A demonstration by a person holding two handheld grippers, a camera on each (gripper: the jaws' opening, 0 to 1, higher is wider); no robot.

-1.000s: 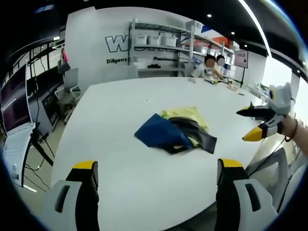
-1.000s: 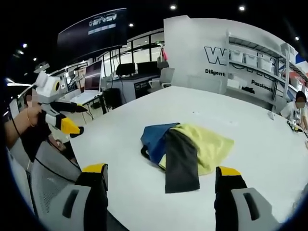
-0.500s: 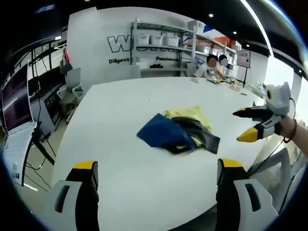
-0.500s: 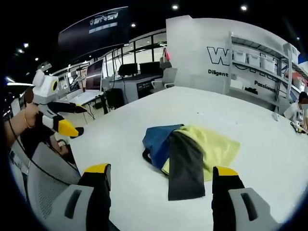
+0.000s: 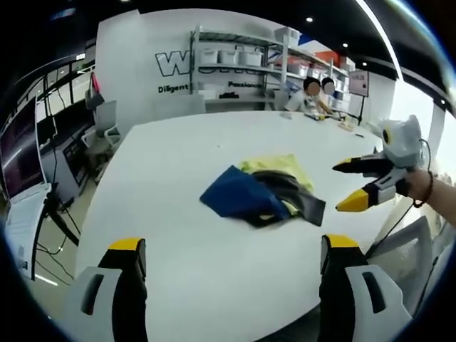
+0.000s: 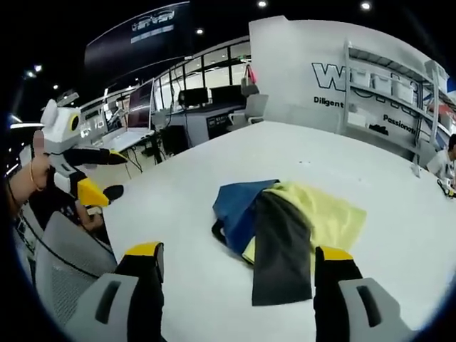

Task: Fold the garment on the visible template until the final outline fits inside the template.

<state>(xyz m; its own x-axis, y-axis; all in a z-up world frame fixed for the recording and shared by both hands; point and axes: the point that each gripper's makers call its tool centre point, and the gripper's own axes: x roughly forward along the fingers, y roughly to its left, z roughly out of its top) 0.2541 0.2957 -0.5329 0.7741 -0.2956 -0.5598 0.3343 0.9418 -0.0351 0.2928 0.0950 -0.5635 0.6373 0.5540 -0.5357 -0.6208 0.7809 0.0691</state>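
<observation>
Bare white table [image 5: 178, 157] surrounds the crumpled garment [image 5: 260, 194] lying near its middle, its dark strip running toward the right claw [image 5: 345, 185]. Left claw [image 6: 89, 174] and right claw both hang open beyond the edge.

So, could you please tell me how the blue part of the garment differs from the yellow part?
The blue part lies on the side nearer the left tongs; the yellow part lies on the far side. A dark grey strip crosses the yellow part and borders the blue. Both rest bunched together on the white table.
</observation>
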